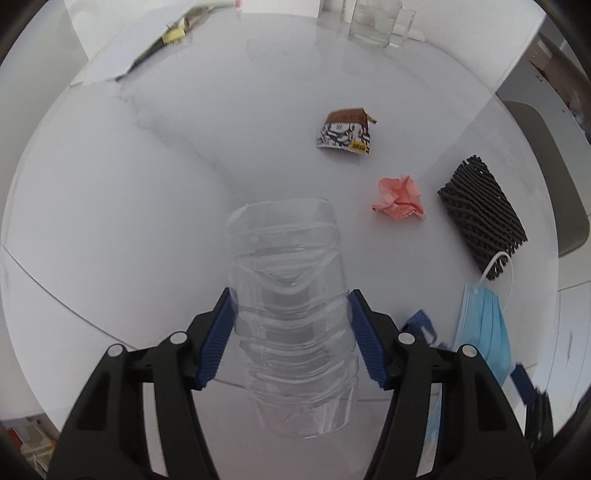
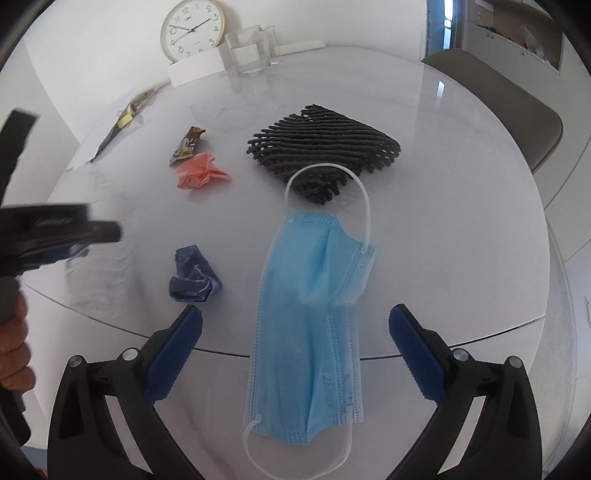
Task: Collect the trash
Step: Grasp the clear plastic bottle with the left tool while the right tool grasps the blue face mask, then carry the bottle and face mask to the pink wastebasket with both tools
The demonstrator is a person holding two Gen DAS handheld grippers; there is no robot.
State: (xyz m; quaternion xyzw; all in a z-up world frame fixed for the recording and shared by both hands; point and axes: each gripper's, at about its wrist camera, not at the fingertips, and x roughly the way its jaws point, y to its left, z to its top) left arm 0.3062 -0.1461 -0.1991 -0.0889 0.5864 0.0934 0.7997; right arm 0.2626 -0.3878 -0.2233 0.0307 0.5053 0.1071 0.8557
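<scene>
My left gripper (image 1: 290, 321) is shut on a clear crushed plastic bottle (image 1: 288, 295), held above the white round table (image 1: 147, 177). My right gripper (image 2: 295, 332) is open, its jaws on either side of a blue face mask (image 2: 314, 317) lying on the table. Other trash lies on the table: a pink crumpled paper (image 2: 201, 171), a brown snack wrapper (image 2: 186, 146), a black foam net (image 2: 321, 151) and a dark blue crumpled wrapper (image 2: 194, 278). The left view also shows the pink paper (image 1: 399, 199), the snack wrapper (image 1: 345, 133), the net (image 1: 480, 218) and the mask (image 1: 484, 325).
A glass pitcher (image 2: 247, 50), a wall clock (image 2: 192, 27) and a white box (image 2: 195, 68) stand at the table's far side. Papers (image 1: 122, 48) lie at the far left. A grey chair (image 2: 517, 107) stands on the right. The left gripper (image 2: 48, 229) shows blurred at the left of the right wrist view.
</scene>
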